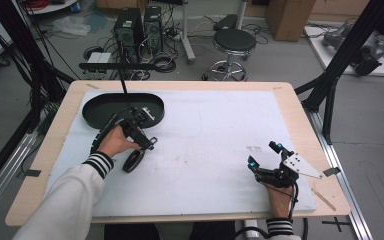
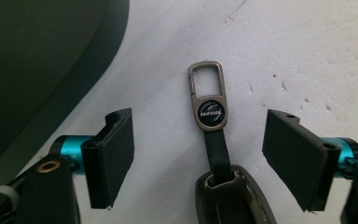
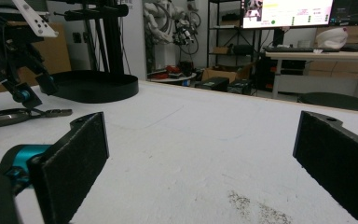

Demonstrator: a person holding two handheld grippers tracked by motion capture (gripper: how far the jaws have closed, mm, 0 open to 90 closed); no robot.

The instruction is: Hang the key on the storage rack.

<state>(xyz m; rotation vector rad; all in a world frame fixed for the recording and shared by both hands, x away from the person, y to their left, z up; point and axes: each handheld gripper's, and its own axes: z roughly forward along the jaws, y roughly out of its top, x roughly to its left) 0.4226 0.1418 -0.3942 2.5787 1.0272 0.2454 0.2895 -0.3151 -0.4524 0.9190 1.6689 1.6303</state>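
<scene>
Key fob (image 2: 214, 140) between spread jaws (apparently untouched)

Brushed metal key fob clip (image 2: 207, 95), rough matt white table cover (image 2: 303, 56).

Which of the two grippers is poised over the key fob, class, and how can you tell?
The left gripper, beside the black tray: its open jaws straddle the key fob. The right gripper rests apart on bare white mat.

The right gripper (image 3: 200, 163) is held low over the white mat (image 3: 191, 140) — jaws spread wide (nothing between them).
</scene>
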